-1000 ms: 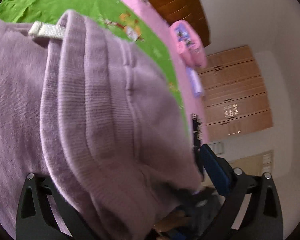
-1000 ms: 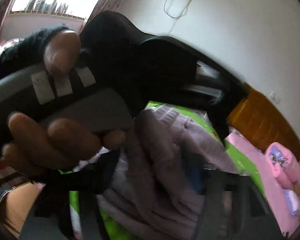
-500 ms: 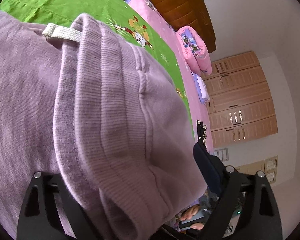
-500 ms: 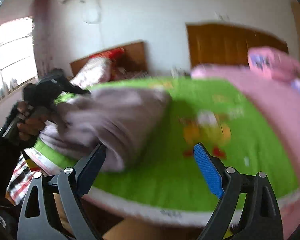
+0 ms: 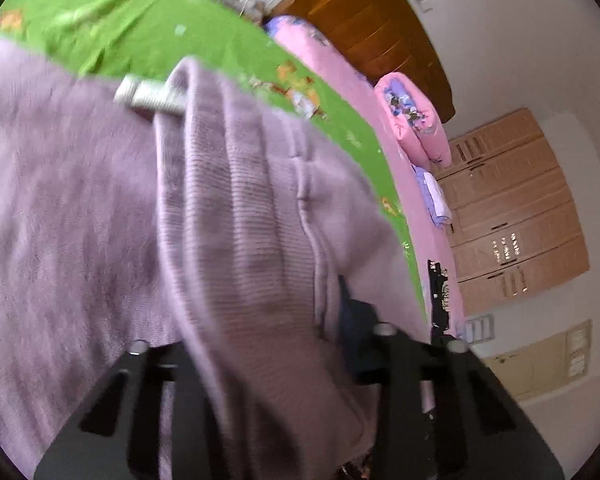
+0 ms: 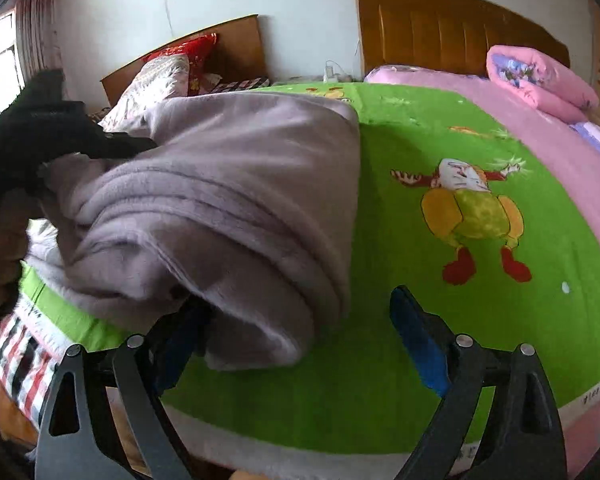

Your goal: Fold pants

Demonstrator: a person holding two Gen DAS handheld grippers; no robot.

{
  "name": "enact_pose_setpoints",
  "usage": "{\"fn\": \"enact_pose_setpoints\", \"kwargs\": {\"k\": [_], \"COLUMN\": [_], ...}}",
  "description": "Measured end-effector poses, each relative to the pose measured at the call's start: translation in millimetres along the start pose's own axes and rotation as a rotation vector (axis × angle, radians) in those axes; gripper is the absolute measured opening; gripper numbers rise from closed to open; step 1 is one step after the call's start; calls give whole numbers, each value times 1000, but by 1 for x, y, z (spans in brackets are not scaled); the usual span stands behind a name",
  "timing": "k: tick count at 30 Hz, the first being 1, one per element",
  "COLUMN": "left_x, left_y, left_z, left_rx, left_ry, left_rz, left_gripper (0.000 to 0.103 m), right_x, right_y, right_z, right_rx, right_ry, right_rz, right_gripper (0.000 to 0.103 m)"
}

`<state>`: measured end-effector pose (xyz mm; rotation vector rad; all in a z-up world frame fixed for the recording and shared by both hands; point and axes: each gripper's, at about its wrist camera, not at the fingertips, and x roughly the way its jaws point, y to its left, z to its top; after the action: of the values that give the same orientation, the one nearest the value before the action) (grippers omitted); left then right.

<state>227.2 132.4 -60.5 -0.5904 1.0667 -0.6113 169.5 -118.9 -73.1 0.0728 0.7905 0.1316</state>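
- Left gripper (image 5: 284, 344): clamped on the ribbed waistband of the pants (image 5: 100, 220); fabric bunches between the jaws, frame is motion-blurred.
- Right gripper (image 6: 296, 336): jaws apart, holding nothing. Blue pads (image 6: 416, 336) straddle the near end of the fabric roll, no pinch.
- Pants sit as a loose lilac heap on the green cartoon bedspread (image 6: 440, 160), near the bed's front-left edge, partly lifted at the left gripper's end.
- Step in hand, my read: get a second grip so the garment can be spread out.
- Do it well: pinch one defined edge or a leg hem, not the whole roll.
- Keep the waistband hold firm, pull apart evenly, lay flat before creasing.
- Risk: grabbing several layers locks in the bunching.
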Motion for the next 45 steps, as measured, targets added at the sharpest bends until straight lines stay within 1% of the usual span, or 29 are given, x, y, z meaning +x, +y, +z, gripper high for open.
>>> {"fn": "enact_pose_setpoints", "kwargs": {"k": [2, 4, 6, 8, 10, 12, 13, 14, 16, 17, 18, 19, 21, 22, 25, 26, 29, 31, 33, 35, 36, 38, 39, 40, 41, 42, 43, 44, 45], "left_x": [-13, -34, -66, -97, -137, -160, -164, -160, -141, -123, -110, -106, -110, -111, -116, -124, -153, -162, -157, -137, -120, -119, -123, -126, -129, -137, -145, -155, -165], "left_y": [-25, -57, -86, -98, -90, -55, -31, 7, 59, 92, 111, 120, 125, 123, 106, 90, 52, 49, 69, 103, 125, 141, 144, 144, 143, 139, 132, 124, 117], "left_z": [3, 10, 17, 21, 21, 18, 18, 15, 8, 1, -6, -10, -16, -16, -13, -12, -13, -13, -13, -15, -22, -26, -29, -30, -31, -33, -36, -40, -46], "left_rx": [76, 166, 260, 305, 321, 258, 212, 137, 16, -49, -83, -95, -96, -97, -69, -26, 58, 82, 48, -16, -75, -92, -101, -105, -105, -95, -81, -77, -80], "left_ry": [-27, -54, -109, -164, -248, -287, -287, -268, -228, -194, -182, -201, -253, -259, -271, -286, -343, -346, -305, -233, -202, -248, -265, -269, -269, -276, -294, -324, -360], "left_rz": [25, 8, 9, 1, 23, 42, 51, 59, 59, 51, 35, 1, -63, -64, -13, 3, -7, 7, 37, 26, 13, -75, -109, -108, -89, -30, 39, 129, 233], "left_gripper": [25, 24, 24, 24, 24, 24, 25, 25, 26, 26, 26, 26, 26, 26, 25, 24, 24, 24, 25, 26, 29, 31, 36, 37, 39, 43, 45, 51, 52], "right_x": [-1, -3, -7, -8, -10, -16, -17, -17, -16, -15, -13, -13, -13, -13, -15, -18, -29, -33, -31, -25, -20, -16, -16, -17, -18, -20, -23, -28, -32], "right_y": [5, 8, 11, 14, 20, 31, 35, 38, 42, 43, 41, 40, 39, 40, 40, 41, 46, 48, 49, 48, 43, 33, 31, 31, 32, 31, 29, 24, 19], "right_z": [0, 1, 1, 0, -2, -5, -5, -5, -6, -7, -8, -8, -8, -7, -4, -4, -3, -4, -6, -9, -10, -10, -9, -9, -8, -8, -8, -9, -11], "right_rx": [-10, -22, -33, -46, -74, -122, -148, -174, -202, -207, -210, -211, -214, -221, -234, -234, -241, -251, -263, -269, -255, -210, -205, -205, -207, -211, -211, -200, -184], "right_ry": [8, 5, -11, -16, -26, -47, -61, -76, -79, -78, -78, -78, -74, -75, -87, -94, -116, -125, -121, -105, -88, -76, -72, -67, -61, -54, -43, -34, -27], "right_rz": [-21, -38, -64, -78, -81, -76, -89, -107, -126, -129, -127, -124, -122, -127, -147, -152, -156, -144, -139, -145, -131, -80, -71, -68, -67, -57, -31, 4, 50], "right_gripper": [89, 89, 89, 89, 90, 91, 91, 91, 91, 91, 91, 91, 91, 91, 91, 91, 91, 91, 91, 91, 91, 92, 92, 92, 92, 92, 92, 92, 92]}}
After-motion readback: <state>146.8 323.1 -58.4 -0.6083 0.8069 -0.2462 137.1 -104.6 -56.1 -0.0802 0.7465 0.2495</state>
